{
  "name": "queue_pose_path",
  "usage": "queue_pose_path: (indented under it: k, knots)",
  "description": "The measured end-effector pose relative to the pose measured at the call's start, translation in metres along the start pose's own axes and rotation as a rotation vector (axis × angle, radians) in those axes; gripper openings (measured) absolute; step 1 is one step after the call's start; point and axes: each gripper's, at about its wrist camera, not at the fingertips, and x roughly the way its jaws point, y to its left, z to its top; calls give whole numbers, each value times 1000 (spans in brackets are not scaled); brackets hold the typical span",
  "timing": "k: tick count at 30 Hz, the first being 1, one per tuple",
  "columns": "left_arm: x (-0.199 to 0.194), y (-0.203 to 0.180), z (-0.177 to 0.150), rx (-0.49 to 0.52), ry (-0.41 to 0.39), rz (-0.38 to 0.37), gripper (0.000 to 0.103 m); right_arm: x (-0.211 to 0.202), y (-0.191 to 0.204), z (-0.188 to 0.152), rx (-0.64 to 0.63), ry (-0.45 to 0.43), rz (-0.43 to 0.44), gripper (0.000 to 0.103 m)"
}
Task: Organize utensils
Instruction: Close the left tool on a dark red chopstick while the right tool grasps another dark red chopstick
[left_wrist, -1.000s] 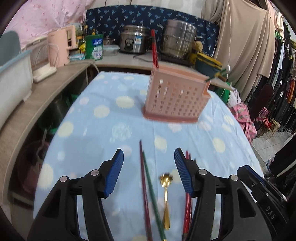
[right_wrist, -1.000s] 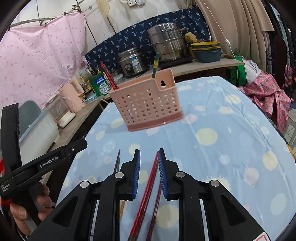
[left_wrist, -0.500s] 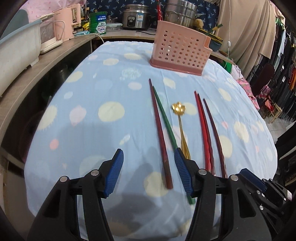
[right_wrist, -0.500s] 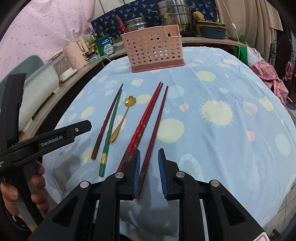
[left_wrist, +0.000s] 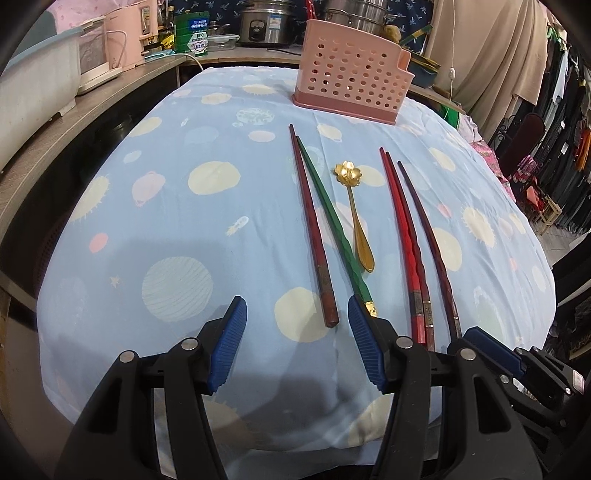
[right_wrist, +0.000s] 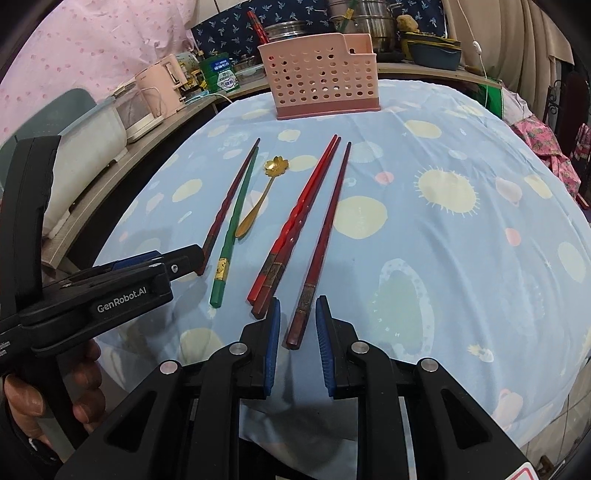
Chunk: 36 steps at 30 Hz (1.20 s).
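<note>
Several chopsticks and a spoon lie on the blue tablecloth (left_wrist: 166, 229). From the left there are a dark red chopstick (left_wrist: 312, 229) (right_wrist: 231, 199), a green chopstick (left_wrist: 334, 221) (right_wrist: 236, 221), a gold flower spoon (left_wrist: 354, 206) (right_wrist: 262, 195), a red pair (left_wrist: 406, 236) (right_wrist: 299, 218) and a dark brown chopstick (left_wrist: 428, 236) (right_wrist: 325, 236). A pink perforated holder (left_wrist: 351, 70) (right_wrist: 319, 77) stands at the far end. My left gripper (left_wrist: 295, 343) is open near the dark red and green ends. My right gripper (right_wrist: 297, 343) is open, its jaws narrowly either side of the brown chopstick's near end.
A counter at the back and left holds a rice cooker (left_wrist: 266, 22), steel pots (right_wrist: 362, 18), a green tin (left_wrist: 194, 35) and a pink kettle (right_wrist: 162, 85). A white tub (left_wrist: 33, 99) stands at the left. Clothes hang at the right (left_wrist: 569, 110).
Both grippers have pulled back toward the table's near edge, so the utensils now lie in front of them. The right jaws have opened slightly.
</note>
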Motion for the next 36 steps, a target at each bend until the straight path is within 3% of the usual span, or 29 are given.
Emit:
queue_pose_path:
  k: [14, 18, 23, 30, 36]
  knots:
    - [8, -6, -1, 53, -27, 68, 52, 7, -2, -2, -6, 2, -14, 16]
    - [9, -5, 0, 55, -35, 82, 47, 7, -5, -1, 3, 1, -11, 13]
    - [10, -3, 2, 53, -42, 98, 36, 8, -7, -1, 7, -1, -12, 11]
    - [9, 4, 3, 35, -41, 80, 8, 7, -9, -2, 12, -2, -9, 10]
    - [8, 5, 4, 30, -36, 63, 7, 4, -12, -1, 25, -11, -11, 9]
